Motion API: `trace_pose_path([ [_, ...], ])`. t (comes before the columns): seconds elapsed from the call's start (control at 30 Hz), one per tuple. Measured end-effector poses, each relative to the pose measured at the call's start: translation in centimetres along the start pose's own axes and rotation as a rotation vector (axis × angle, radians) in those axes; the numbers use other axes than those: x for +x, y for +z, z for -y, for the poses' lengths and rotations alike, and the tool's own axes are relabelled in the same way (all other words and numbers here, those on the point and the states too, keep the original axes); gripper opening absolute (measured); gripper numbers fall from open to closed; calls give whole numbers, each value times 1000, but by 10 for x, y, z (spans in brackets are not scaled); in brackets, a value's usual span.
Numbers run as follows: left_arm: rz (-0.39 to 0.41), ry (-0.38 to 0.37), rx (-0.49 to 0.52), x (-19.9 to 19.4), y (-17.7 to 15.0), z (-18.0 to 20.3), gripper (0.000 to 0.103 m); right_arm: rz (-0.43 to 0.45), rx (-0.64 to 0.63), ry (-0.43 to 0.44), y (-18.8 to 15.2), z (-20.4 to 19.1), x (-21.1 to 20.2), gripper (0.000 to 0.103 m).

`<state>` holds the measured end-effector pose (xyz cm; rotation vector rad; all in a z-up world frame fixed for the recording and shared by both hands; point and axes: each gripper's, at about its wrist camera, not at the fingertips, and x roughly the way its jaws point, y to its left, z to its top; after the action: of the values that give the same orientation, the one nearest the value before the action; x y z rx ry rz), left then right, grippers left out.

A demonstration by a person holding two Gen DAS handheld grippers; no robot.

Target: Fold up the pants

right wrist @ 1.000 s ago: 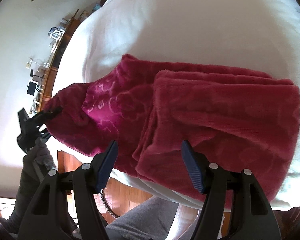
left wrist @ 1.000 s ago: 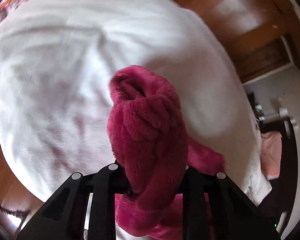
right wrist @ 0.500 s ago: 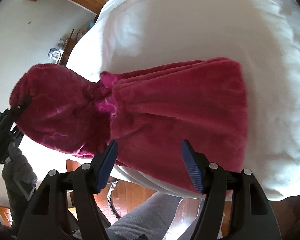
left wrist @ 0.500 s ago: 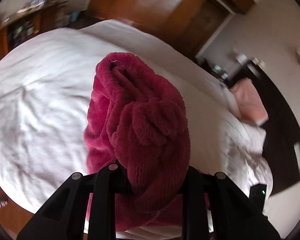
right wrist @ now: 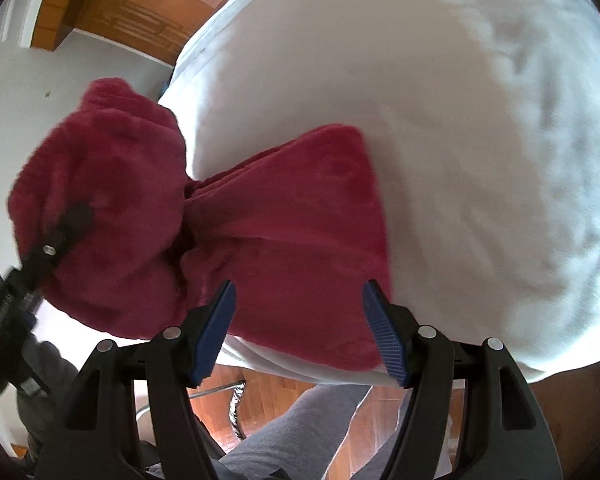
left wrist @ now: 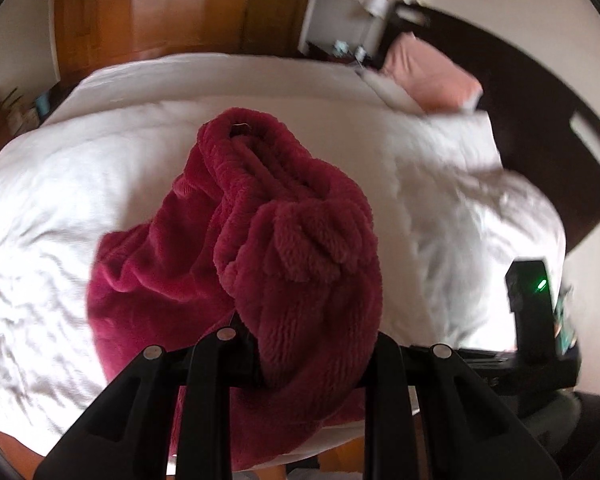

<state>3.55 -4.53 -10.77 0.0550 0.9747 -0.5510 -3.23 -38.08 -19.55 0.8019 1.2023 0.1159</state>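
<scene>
On the white bed cover [right wrist: 440, 140] lies the lower part of the dark red fleece pants [right wrist: 292, 232], folded into a thick flat block near the near edge of the bed. Its far right corner is square and neat, and its near edge reaches almost to the border of the cover. At the left side of this block the cloth is gathered into a narrow waist, and from there a big bunch of the same pants rises off the bed.

This lifted bunch is held by the left gripper [left wrist: 304, 320], whose jaws are pressed narrow on the fleece; in the left wrist view the cloth bulges thick between the black fingers [left wrist: 208, 380] and hides the tips. In the right wrist view the same tool shows at the left side, with one black finger lying across the red bunch, and it is a little blurred.

The right gripper [right wrist: 300, 332] stands wide, with its blue ribbed pads [right wrist: 384, 336] apart and nothing between them. It hangs above the near edge of the folded block and the pads do not press on the cloth.

At the far right of the bed there is a pink pillow [left wrist: 432, 76] against a dark headboard [left wrist: 540, 112]. Below the right gripper a leg in grey trousers [right wrist: 300, 432] and a wooden floor [right wrist: 228, 396] are visible
</scene>
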Motion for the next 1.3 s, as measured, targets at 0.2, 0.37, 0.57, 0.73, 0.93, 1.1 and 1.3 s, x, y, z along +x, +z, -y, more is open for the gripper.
trace_pose_path([
  [0.2,-85,-6,110,41,-24,38,23,16,66,-28,-9,24,-10,67],
  [0.37,-135,-9,191,62,-46,61,25,25,100,-44,-12,35,-11,67],
  [0.57,-172,-56,169,68,-58,60,42,29,111,-51,-8,38,-8,67],
  [0.73,-168,-170,124,47,-59,46,54,37,96,-44,-4,34,-9,67],
  [0.93,-122,-223,113,8,-65,26,61,74,82,-22,4,19,-18,67],
  [1.1,-123,-140,-7,0,-72,-20,61,85,55,19,12,-5,-19,67],
  [1.3,-130,-24,-175,2,-80,-82,62,19,-28,19,11,-34,10,67],
])
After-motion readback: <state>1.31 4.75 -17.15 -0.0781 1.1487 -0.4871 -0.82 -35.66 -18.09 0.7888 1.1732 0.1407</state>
